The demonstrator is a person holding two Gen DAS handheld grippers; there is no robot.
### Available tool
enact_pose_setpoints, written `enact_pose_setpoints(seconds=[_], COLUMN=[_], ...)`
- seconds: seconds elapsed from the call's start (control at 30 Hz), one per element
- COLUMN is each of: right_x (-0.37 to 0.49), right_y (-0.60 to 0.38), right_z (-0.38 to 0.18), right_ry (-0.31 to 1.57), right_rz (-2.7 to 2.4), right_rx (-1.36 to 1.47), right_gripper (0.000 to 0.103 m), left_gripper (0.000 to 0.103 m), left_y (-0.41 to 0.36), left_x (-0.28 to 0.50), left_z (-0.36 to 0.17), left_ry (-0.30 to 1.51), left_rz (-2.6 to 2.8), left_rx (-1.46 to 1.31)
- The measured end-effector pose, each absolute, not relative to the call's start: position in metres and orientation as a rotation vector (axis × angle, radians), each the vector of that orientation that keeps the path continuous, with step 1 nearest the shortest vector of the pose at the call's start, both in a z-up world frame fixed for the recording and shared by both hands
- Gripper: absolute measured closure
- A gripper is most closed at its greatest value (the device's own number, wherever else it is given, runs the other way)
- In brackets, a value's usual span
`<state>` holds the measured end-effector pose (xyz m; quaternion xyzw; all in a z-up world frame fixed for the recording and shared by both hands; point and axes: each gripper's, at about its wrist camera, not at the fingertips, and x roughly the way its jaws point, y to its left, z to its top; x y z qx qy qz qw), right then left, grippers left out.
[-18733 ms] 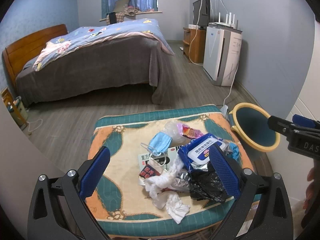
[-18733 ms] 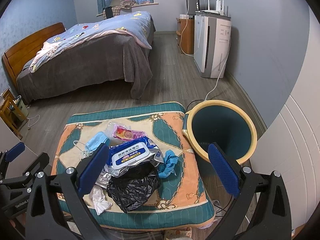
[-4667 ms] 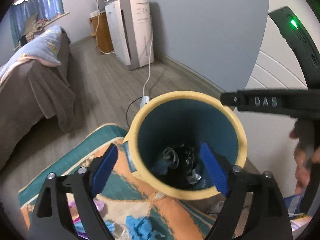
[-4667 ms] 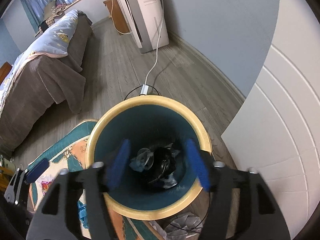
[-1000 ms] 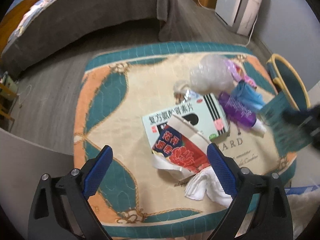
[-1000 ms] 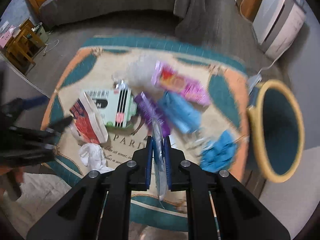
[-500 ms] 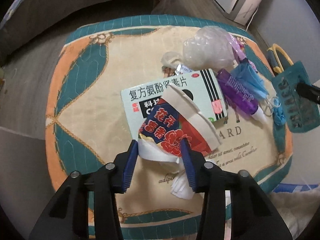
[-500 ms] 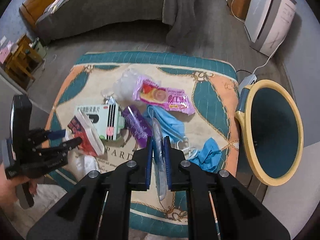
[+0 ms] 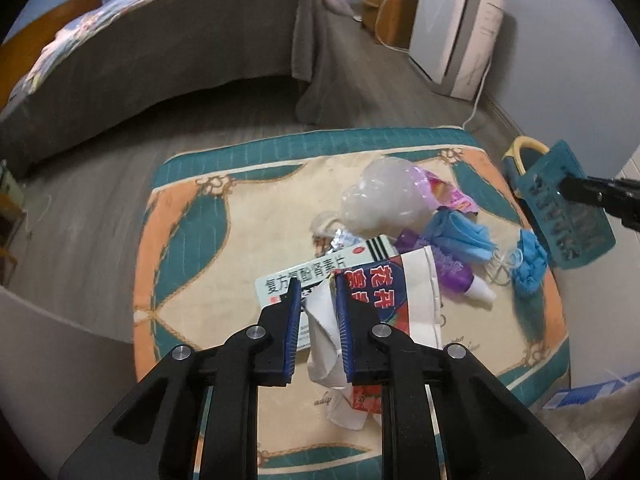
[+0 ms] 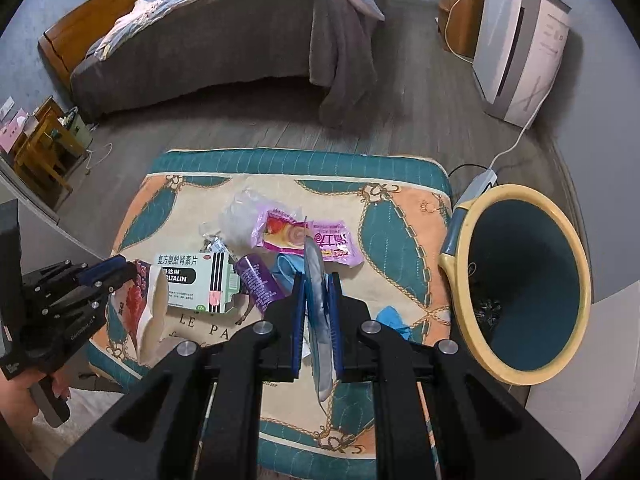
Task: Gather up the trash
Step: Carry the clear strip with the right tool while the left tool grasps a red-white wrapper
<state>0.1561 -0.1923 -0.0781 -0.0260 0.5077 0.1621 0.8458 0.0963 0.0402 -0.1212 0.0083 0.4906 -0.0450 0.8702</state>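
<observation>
My left gripper (image 9: 316,280) is shut on a red, blue and white paper bag (image 9: 400,304) with crumpled white tissue, lifted just off the patterned cushion (image 9: 192,240); it also shows in the right wrist view (image 10: 148,312). My right gripper (image 10: 316,280) is shut on a flat teal wet-wipe pack (image 10: 318,316), which also shows in the left wrist view (image 9: 568,216), above the cushion's right side. The yellow-rimmed teal bin (image 10: 520,300) stands right of the cushion with trash at its bottom.
On the cushion (image 10: 400,216) lie a medicine box (image 10: 196,280), purple tube (image 10: 258,280), pink wrapper (image 10: 308,238), clear plastic bag (image 10: 240,216), blue mask (image 9: 460,232) and blue glove (image 10: 394,318). A bed (image 10: 224,36), an air purifier (image 10: 520,48) and a cable stand behind.
My left gripper has closed on the paper bag and tissue and lifted them slightly. My right gripper still holds the wipe pack and has drawn back a little.
</observation>
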Motion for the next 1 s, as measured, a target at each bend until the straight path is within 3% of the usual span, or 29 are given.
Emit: enact_pose_setpoints(seconds=[1.0], right_x=[0.177], right_y=[-0.35], right_z=[-0.03], right_ry=[0.933], right_rz=[0.128], right_rx=[0.122], right_gripper=[0.092], left_gripper=[0.085], left_y=[-0.078], left_x=[0.115], left_z=[-0.074], left_ry=[0.928], left_rz=[-0.29], left_rx=[0.104])
